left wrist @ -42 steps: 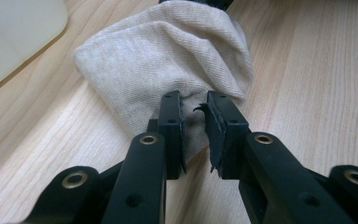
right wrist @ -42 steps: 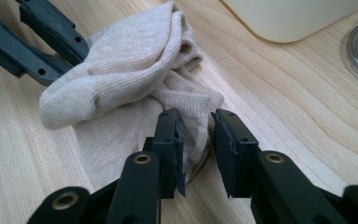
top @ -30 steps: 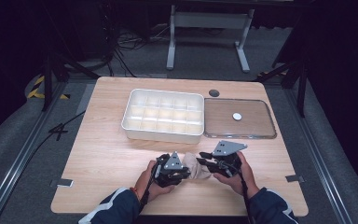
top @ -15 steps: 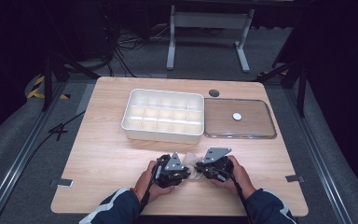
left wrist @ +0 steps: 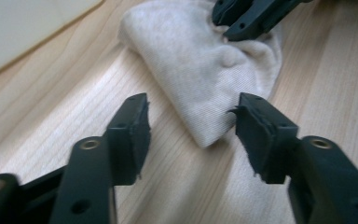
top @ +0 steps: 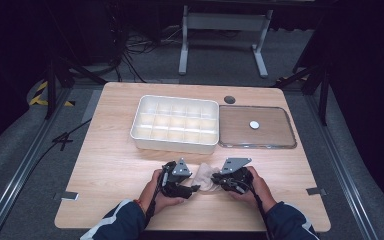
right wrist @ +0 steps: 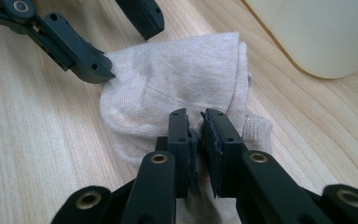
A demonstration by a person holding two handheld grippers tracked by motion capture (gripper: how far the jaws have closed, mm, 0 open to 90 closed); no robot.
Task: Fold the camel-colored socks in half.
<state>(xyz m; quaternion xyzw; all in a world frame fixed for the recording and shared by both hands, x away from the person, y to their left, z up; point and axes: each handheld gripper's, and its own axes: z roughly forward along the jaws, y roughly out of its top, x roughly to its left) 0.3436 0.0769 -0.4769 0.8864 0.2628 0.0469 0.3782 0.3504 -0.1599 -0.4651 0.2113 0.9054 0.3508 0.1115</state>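
A beige sock (top: 206, 175) lies crumpled on the wooden table (top: 115, 165) between the two hand-held grippers. My left gripper (left wrist: 193, 107) stands open; its jaws have just been opening, and the sock's end (left wrist: 200, 60) lies between them with the pads clear of it. My right gripper (right wrist: 196, 121) is shut on a fold of the sock (right wrist: 177, 79), its jaws having just closed a little tighter. In the high view the left gripper (top: 194, 188) and right gripper (top: 216, 182) face each other across the sock.
A white tray (top: 172, 146) with several compartments stands behind the hands. A clear flat lid (top: 275, 135) with a small white disc (top: 254, 125) lies to its right. A dark round hole (top: 229, 99) sits near the table's far edge.
The right hand has shifted slightly left and down toward the sock. The left hand has stayed in place.
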